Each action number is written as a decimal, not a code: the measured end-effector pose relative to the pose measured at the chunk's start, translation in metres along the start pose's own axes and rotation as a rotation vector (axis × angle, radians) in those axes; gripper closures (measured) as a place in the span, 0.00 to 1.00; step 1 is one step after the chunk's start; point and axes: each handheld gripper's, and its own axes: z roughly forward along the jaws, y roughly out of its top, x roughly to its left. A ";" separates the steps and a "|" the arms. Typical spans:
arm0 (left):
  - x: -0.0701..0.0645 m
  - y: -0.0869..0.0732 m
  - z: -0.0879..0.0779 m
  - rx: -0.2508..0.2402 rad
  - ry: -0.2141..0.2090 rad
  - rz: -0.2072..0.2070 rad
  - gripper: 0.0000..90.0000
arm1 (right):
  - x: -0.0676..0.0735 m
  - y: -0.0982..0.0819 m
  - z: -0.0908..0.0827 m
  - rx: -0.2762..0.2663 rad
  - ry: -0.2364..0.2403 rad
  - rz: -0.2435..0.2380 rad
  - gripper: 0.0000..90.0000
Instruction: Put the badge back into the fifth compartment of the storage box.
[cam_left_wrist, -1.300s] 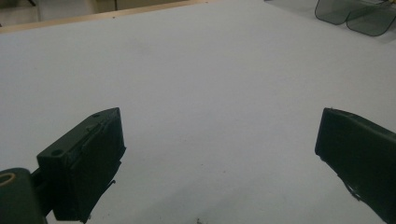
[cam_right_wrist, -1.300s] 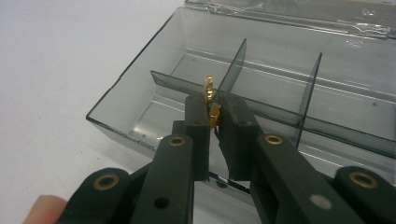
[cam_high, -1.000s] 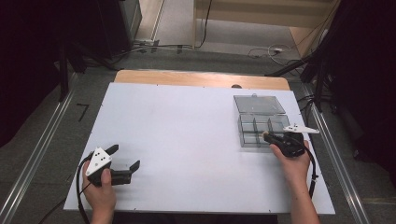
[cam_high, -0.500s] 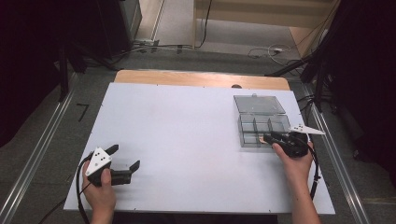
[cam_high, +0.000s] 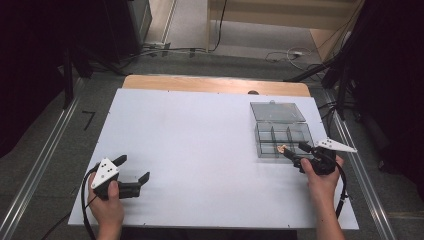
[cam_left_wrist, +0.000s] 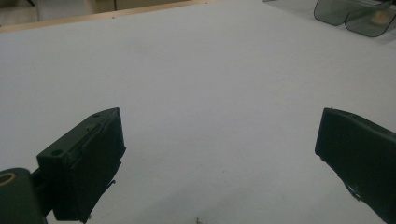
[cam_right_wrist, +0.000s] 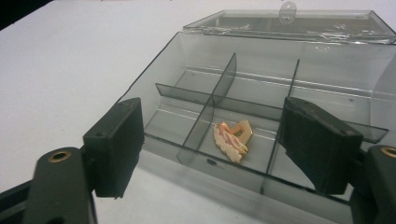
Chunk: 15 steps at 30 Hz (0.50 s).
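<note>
Both grippers gape, empty — right gripper faces the open box, where 1 gold pin lies; left gripper idles apart.

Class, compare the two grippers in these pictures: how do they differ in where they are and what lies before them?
The left gripper sits at the table's near left over bare white table; the right gripper is at the clear box. The left gripper faces nothing close; the right gripper faces a gold pin in a near compartment. Both are open and empty.
</note>
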 end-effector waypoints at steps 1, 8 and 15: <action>0.000 0.000 0.000 -0.001 -0.002 -0.001 0.02 | 0.000 -0.001 -0.002 -0.004 0.000 0.000 0.22; 0.000 0.000 0.000 -0.004 -0.002 -0.003 0.02 | 0.000 -0.009 -0.011 -0.023 0.009 -0.007 0.16; 0.001 0.000 -0.001 -0.007 -0.004 -0.006 0.02 | 0.002 -0.016 -0.019 -0.043 0.014 -0.028 0.10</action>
